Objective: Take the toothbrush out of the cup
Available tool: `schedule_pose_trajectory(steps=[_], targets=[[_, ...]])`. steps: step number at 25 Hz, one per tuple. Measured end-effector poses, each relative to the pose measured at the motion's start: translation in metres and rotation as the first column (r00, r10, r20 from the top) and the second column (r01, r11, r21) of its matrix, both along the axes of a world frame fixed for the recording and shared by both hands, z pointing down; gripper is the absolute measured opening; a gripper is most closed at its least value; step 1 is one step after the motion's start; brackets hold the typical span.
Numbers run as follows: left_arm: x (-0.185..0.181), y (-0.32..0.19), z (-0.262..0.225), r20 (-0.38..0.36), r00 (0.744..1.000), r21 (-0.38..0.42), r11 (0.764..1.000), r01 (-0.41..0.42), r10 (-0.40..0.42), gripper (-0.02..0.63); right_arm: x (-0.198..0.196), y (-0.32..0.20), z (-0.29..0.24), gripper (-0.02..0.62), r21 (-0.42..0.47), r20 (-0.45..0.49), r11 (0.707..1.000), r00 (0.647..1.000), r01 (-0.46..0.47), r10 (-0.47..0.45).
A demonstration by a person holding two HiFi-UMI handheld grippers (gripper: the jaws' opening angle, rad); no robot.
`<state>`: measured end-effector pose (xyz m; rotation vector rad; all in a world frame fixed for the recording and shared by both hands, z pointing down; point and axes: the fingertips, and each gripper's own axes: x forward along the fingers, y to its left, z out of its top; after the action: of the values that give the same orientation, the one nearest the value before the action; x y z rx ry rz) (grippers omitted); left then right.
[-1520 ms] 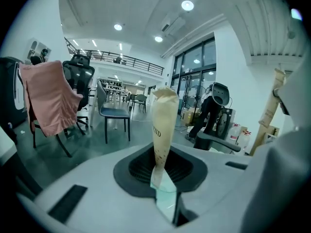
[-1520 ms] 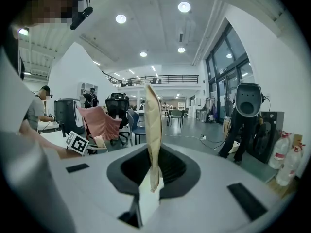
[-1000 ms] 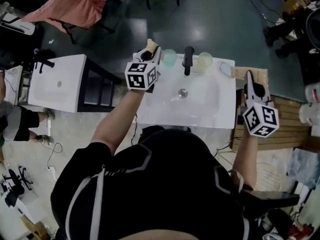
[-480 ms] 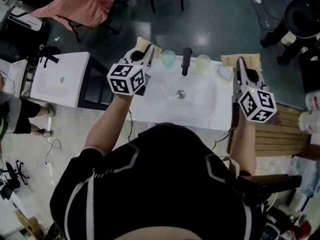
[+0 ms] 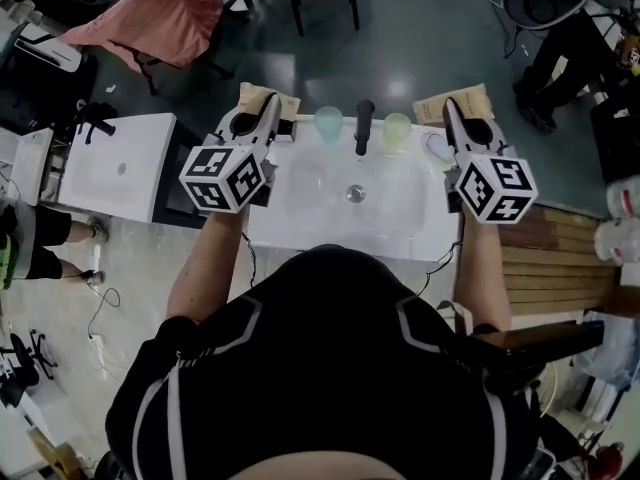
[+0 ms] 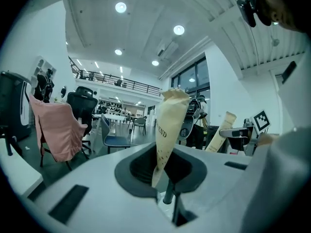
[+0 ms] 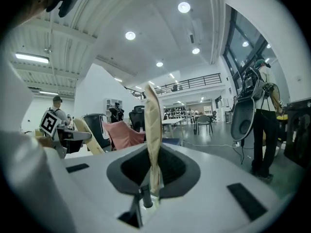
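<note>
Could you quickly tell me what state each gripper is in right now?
Left gripper: closed on a beige paper packet.
Right gripper: closed on another beige packet.

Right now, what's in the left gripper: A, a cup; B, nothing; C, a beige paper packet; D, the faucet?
C: the left gripper is shut on a beige paper packet, which stands up between its jaws.

Lit evenly from round ceiling lamps (image 6: 120, 7). Glared white on the sink (image 5: 300, 208) and shone in patches off the dark floor (image 5: 398, 86). Curved hard at black-vignetted edges in both gripper views; blurred up close.
</note>
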<state>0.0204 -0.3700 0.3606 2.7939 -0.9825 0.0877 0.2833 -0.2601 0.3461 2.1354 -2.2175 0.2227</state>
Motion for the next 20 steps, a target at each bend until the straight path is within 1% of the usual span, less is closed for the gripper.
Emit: schedule_pose_trajectory(steps=[4,10,14,20], targets=[[-0.010,0.002,-0.003,0.003,1.000,0.004,1.000,0.023,-0.023,0.028,-0.004,-0.003,0.001,0.041,-0.005,-0.011,1.000,1.000,0.008,-0.008],[-0.015,0.006,-0.001,0.008,1.000,0.007,1.000,0.028,-0.029,0.026,-0.011,-0.005,0.001,0.040,-0.005,-0.034,1.000,0.999,0.025,-0.025],[-0.018,0.008,-0.008,0.001,0.999,0.022,0.999,0.043,-0.043,0.026,-0.014,-0.006,-0.001,0.040,-0.012,-0.046,1.000,0.999,0.028,-0.029],[-0.016,0.008,-0.010,0.002,0.999,0.029,0.999,0.035,-0.035,0.026,-0.015,-0.010,0.000,0.040,-0.017,-0.045,0.999,0.998,0.035,-0.036]])
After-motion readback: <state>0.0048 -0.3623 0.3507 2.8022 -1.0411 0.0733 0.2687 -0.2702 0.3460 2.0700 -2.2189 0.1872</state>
